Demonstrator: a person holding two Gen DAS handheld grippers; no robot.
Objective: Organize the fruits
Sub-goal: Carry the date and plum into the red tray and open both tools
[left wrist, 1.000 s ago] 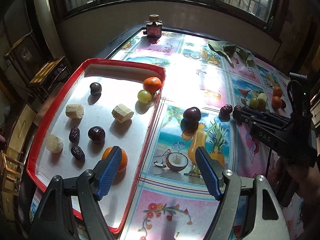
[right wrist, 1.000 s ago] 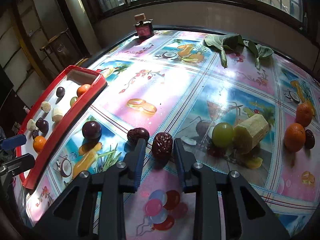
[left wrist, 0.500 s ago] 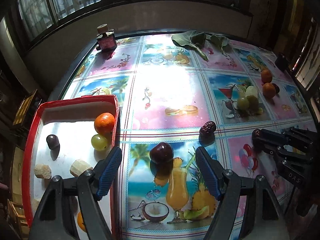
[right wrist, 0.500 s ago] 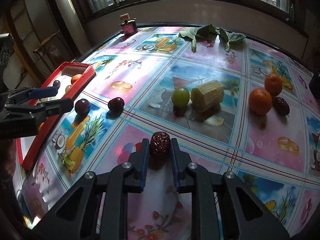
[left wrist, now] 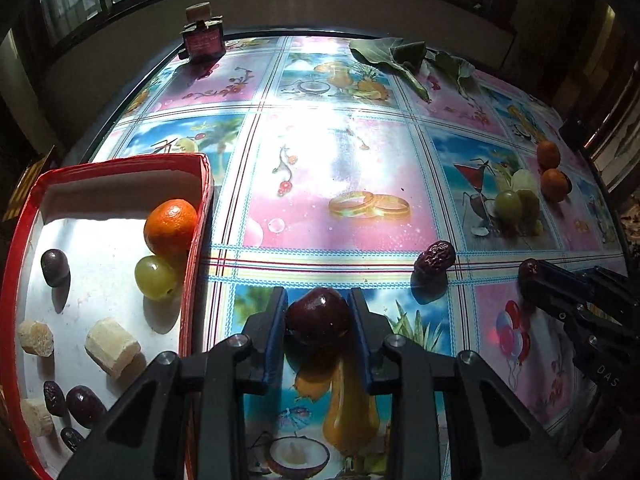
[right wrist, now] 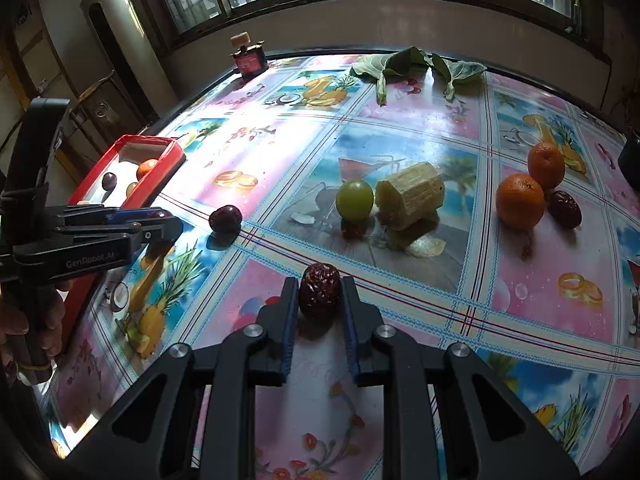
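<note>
The counter, covered with a glossy printed cloth, carries the red tray at its left edge; the tray already holds an orange, a green grape, pale cane pieces and several dark fruits. Loose items remain on the cloth: a cane piece, two oranges, a green grape and a lone date. The left tongs, wide open and short of the fruit a second ago, have come down and are now closing around the dark plum just right of the tray wall; the blue pads appear to touch its sides, though glare makes firm contact uncertain. The right tongs stay clamped on a wrinkled red date, apparently clear of the cloth. Assessment: both fruits are now secured or nearly so, and transfer to the tray is the likely next step.
</note>
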